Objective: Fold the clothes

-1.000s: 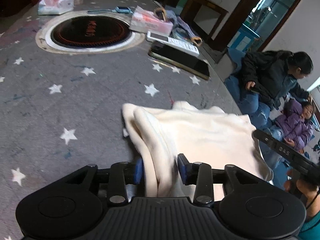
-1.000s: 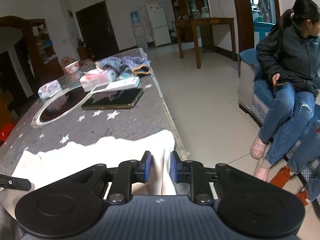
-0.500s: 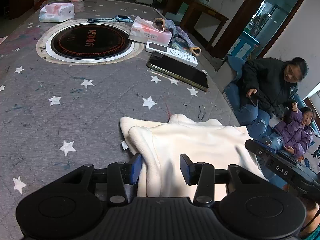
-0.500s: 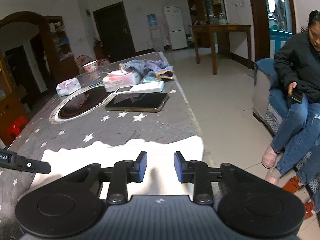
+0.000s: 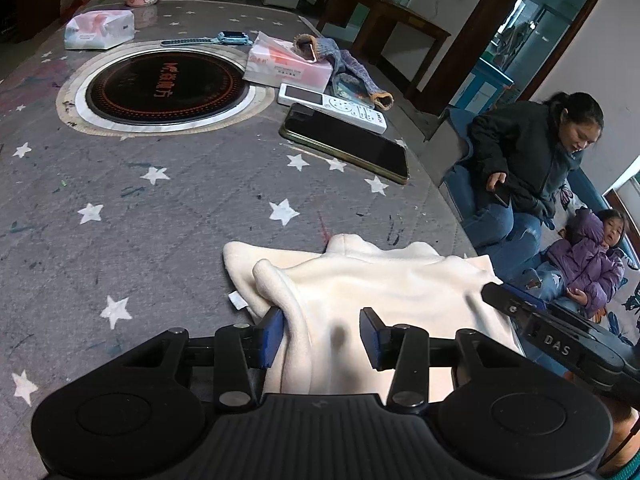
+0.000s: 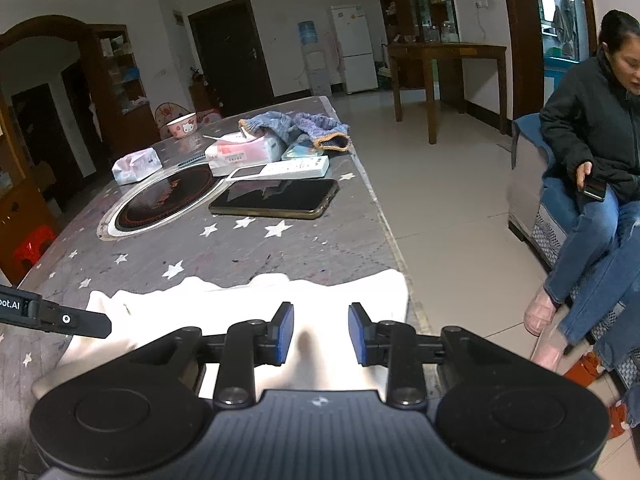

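Here, cream garment (image 5: pixel 384 284) lies doubled at near right edge of table (image 5: pixel 160 208), layered edge at its left; left tool (image 5: pixel 320 334) and right tool (image 6: pixel 316 332) both spread, gripping nothing; whichever stage, align edges, smooth ridges, keep cloth off table edge

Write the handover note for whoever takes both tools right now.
Left tool: open, cream garment's rolled edge lying against its left pad.
Right tool: open over the garment's right part, gripping nothing.
Garment: lying folded over on the star-patterned table, at the near right edge, with its left side doubled up in layers.
Done: one fold laid down, both tools released.
Left: probably regrip and fold again; how many folds remain I cannot tell.
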The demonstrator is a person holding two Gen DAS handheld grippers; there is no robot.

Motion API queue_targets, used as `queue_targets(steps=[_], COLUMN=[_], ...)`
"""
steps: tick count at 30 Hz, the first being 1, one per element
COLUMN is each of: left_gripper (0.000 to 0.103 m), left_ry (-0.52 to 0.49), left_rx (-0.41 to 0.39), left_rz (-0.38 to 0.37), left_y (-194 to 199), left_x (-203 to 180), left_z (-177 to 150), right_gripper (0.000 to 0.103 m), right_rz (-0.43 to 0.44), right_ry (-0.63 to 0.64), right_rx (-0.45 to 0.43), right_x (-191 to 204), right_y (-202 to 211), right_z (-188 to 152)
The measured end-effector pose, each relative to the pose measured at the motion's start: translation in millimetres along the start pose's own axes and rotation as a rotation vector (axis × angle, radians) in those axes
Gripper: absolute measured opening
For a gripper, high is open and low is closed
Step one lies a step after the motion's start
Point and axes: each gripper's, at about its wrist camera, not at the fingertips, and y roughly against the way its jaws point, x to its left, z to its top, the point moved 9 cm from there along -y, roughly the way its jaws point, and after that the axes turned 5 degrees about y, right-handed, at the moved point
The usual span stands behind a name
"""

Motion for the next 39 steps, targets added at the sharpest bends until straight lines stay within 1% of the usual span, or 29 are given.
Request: queue_targets(steps=[3, 7, 10, 12, 15, 18, 21, 26, 28, 33, 36, 39], left_gripper=[0.045, 0.045, 0.043, 0.043, 0.043, 0.043, 0.043, 0.043, 0.043, 0.043, 0.043, 0.043], left_ry=[0.016, 0.025, 0.05, 0.046, 0.024, 0.008, 0.012, 0.035, 0.033, 0.023, -0.013, -0.05], left_rx=[-0.022, -0.039, -0.038, -0.04, -0.043, -0.028, 0.005, 0.039, 0.026, 0.016, 0.005, -0.007], left_rz=[-0.015, 0.016, 0.018, 0.002, -0.034, -0.065, -0.084, -0.071, -0.078, -0.099, -0.108, -0.117], left_y=[5.2, 9.9, 11.5, 12.0, 10.1, -2.6, -24.1, -57.8, -61.3, -46.8, -27.3, -5.3], left_x=[2.6, 17.4, 26.0, 22.0, 7.2, -10.4, -21.5, -20.6, -20.2, -17.9, -15.6, -12.4], left_z=[6.7, 12.2, 14.6, 16.1, 19.0, 21.0, 22.6, 24.4, 26.1, 21.4, 11.4, -3.1], right_gripper=[0.029, 0.029, 0.029, 0.029, 0.029, 0.029, 0.029, 0.031, 0.032, 0.033, 0.037, 0.037], right_rz=[0.001, 0.001, -0.013, -0.011, -0.002, 0.014, 0.022, -0.002, -0.001, 0.029, 0.056, 0.056], right_ry=[0.01, 0.021, 0.007, -0.004, 0.001, 0.014, 0.031, 0.049, 0.055, 0.055, 0.094, 0.137], right_rx=[0.004, 0.009, 0.042, 0.051, 0.037, 0.023, 0.031, 0.055, 0.057, 0.055, 0.067, 0.072], right_x=[3.7, 7.2, 1.7, -0.9, 3.6, 12.2, 21.5, 25.3, 25.9, 24.0, 27.9, 31.2], right_y=[-4.3, -12.3, -24.8, -28.5, -26.9, -25.9, -32.4, -48.2, -49.6, -32.0, -13.7, 5.5], right_z=[2.1, 5.6, 2.0, -0.1, 2.6, 7.3, 9.6, 5.1, 4.8, 5.2, -1.7, -9.1])
